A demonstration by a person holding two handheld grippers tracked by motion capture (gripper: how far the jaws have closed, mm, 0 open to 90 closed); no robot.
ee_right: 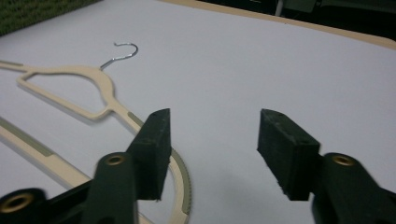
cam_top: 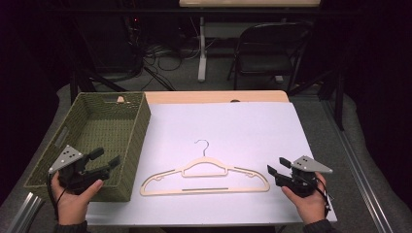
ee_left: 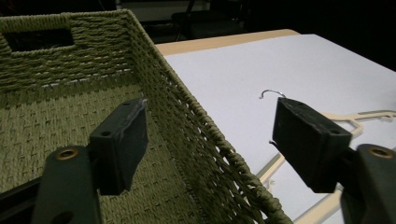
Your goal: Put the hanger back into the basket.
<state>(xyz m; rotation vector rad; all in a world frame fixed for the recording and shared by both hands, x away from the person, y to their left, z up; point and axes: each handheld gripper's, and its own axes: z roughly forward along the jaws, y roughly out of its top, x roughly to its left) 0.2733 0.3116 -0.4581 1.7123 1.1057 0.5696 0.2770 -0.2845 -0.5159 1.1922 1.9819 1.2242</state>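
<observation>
At the lower left of the high view the left gripper (cam_top: 108,157) hovers with jaws spread wide and empty over the green woven basket (cam_top: 138,128), the cream hanger (cam_top: 204,178) lies flat at lower centre on the white table (cam_top: 243,126), and at lower right the right gripper (cam_top: 277,165) gapes empty just beside the hanger's end.

Woven green basket (cam_top: 133,141) of rough, matt cord, tightly plaited along rim and walls. Cream hanger (cam_top: 206,180) of smooth plastic with a faint sheen, ribbed grey strips on shoulders and bar, topped by a thin shiny metal hook (cam_top: 203,145). Tabletop (cam_top: 243,124) covered in matt white sheet, smooth like paper, pale wood edge at far side. Left claw (ee_left: 210,144) and right claw (ee_right: 212,154) in dull black plastic, pads scuffed; grey metal plates above.
</observation>
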